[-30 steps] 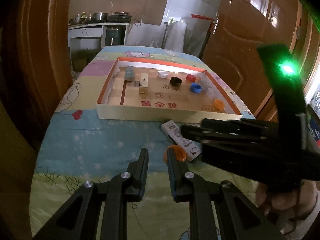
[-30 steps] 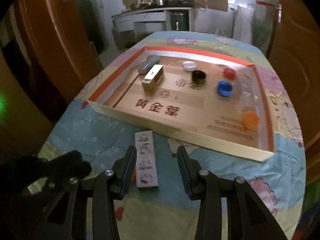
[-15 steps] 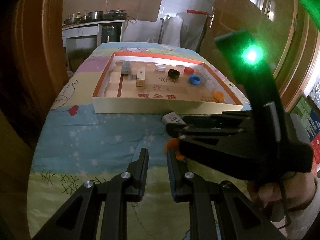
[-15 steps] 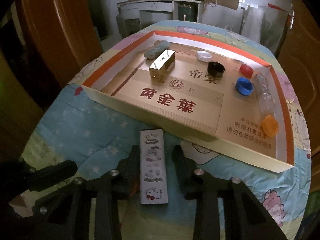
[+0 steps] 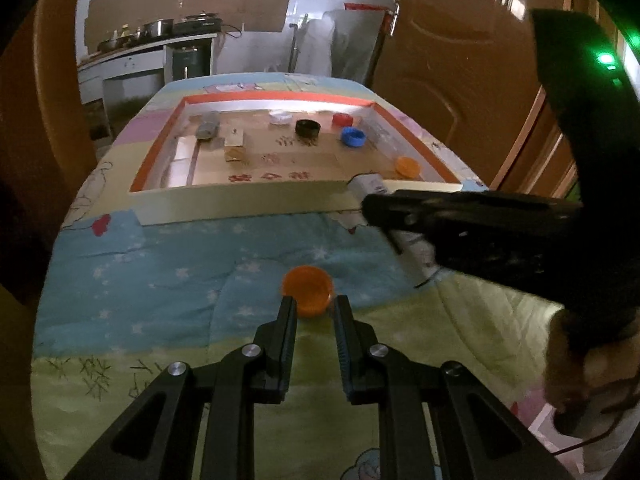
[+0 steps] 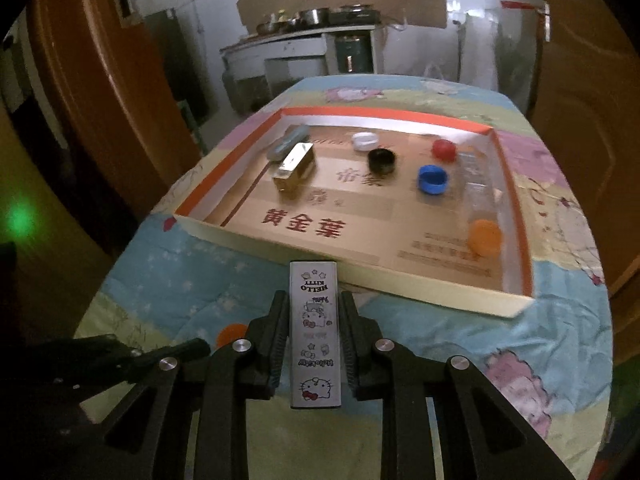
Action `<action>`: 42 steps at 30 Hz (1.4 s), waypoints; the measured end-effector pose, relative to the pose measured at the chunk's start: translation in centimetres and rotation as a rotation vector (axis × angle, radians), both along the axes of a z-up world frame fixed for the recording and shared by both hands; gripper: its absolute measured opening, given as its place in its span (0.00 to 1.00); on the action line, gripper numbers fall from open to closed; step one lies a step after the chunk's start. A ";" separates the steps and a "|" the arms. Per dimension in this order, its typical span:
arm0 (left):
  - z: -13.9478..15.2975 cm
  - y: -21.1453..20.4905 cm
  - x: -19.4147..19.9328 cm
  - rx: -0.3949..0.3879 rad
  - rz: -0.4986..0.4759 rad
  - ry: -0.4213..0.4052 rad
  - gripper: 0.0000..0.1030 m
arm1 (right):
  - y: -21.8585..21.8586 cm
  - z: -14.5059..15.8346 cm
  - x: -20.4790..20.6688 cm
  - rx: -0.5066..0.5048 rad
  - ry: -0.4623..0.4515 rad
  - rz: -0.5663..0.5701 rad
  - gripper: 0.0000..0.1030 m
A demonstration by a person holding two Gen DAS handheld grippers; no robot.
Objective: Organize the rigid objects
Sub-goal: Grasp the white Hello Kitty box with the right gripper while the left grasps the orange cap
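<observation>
Right tongs (image 6: 314, 300): clamped on white Hello Kitty case (image 6: 315, 332), held above quilted tabletop (image 6: 400, 320), just before cardboard tray (image 6: 360, 270). Left tongs (image 5: 313, 306): narrow gap, tips flanking orange cap (image 5: 307, 290) on quilt; grip could not be told.

The room is dim, brighter at the far wall; fisheye bends the edges, a green lamp (image 5: 605, 58) glows upper right.
</observation>
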State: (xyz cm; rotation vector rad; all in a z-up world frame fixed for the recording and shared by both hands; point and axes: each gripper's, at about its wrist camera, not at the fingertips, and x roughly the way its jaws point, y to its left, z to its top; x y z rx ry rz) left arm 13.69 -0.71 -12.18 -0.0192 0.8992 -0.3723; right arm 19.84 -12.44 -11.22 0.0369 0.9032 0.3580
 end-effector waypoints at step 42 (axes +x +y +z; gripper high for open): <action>-0.8 -1.6 2.9 0.129 0.078 -0.019 0.29 | -6.1 -0.5 -1.7 0.097 -0.007 -0.106 0.24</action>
